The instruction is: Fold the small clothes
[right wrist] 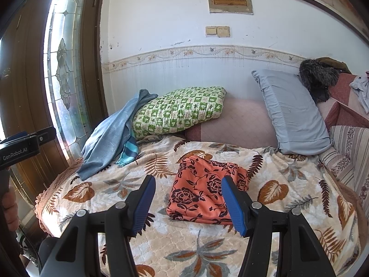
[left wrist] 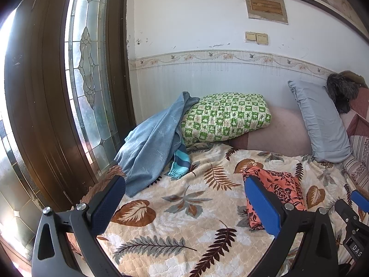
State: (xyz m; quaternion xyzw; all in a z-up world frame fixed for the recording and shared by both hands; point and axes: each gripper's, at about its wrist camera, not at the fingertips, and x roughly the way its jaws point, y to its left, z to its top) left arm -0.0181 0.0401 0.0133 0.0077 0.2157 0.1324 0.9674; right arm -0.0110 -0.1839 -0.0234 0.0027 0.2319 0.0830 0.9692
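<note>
— Right wrist view first: what sits closest?

— The right gripper (right wrist: 189, 205), its blue fingers (right wrist: 144, 205) spread wide and released, holding nothing. Between them, a little beyond the tips, lies the orange flowered garment (right wrist: 198, 191), folded into a compact bundle on the leaf-patterned blanket (right wrist: 288, 182) that covers the bed.

— And the left one?

— From its own camera the left gripper (left wrist: 184, 205) is also released, fingers (left wrist: 263, 207) far apart and empty, hovering above the blanket near the bed's left part. The orange garment (left wrist: 283, 184) lies just beyond its right finger, partly hidden by it. The tip of the right gripper (left wrist: 355, 210) shows at that view's right edge.

— Farther back?

— A blue sweater (right wrist: 108, 133) is draped at the far left of the bed, leaning on a green checked pillow (right wrist: 180, 113), with a striped turquoise cuff (right wrist: 129, 152) poking out below it. To the right a grey-blue pillow (right wrist: 290, 113) stands tilted against the wall, a dark furry thing (right wrist: 318, 80) behind it. A glass-panelled wooden door (left wrist: 87, 69) stands at left.
</note>
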